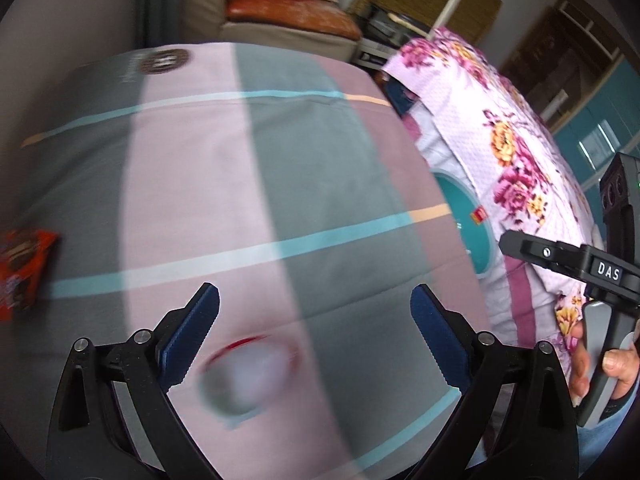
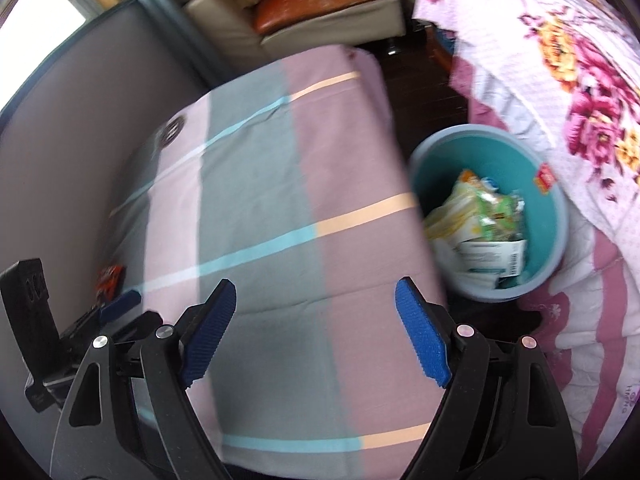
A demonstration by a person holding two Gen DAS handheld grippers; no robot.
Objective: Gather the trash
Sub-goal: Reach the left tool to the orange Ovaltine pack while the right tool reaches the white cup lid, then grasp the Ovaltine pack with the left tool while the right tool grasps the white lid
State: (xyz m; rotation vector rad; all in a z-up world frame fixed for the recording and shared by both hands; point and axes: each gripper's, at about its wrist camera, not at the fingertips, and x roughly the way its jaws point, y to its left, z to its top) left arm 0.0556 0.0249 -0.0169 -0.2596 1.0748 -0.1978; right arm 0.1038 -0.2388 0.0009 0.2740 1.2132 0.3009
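With jaws apart, left claw (image 1: 316, 336) above blurred cup (image 1: 248, 378) (empty-handed)

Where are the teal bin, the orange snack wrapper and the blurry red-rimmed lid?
teal bin (image 2: 556, 216): right wrist view, on its inner far wall.
orange snack wrapper (image 1: 22, 268): left wrist view, on its printed face.
red-rimmed lid (image 1: 250, 376): left wrist view, on its pale centre.

A smeared, red-rimmed thing (image 1: 248, 376) lies unreadable on the cloth — the orange wrapper (image 1: 20, 268) is edge-cut.
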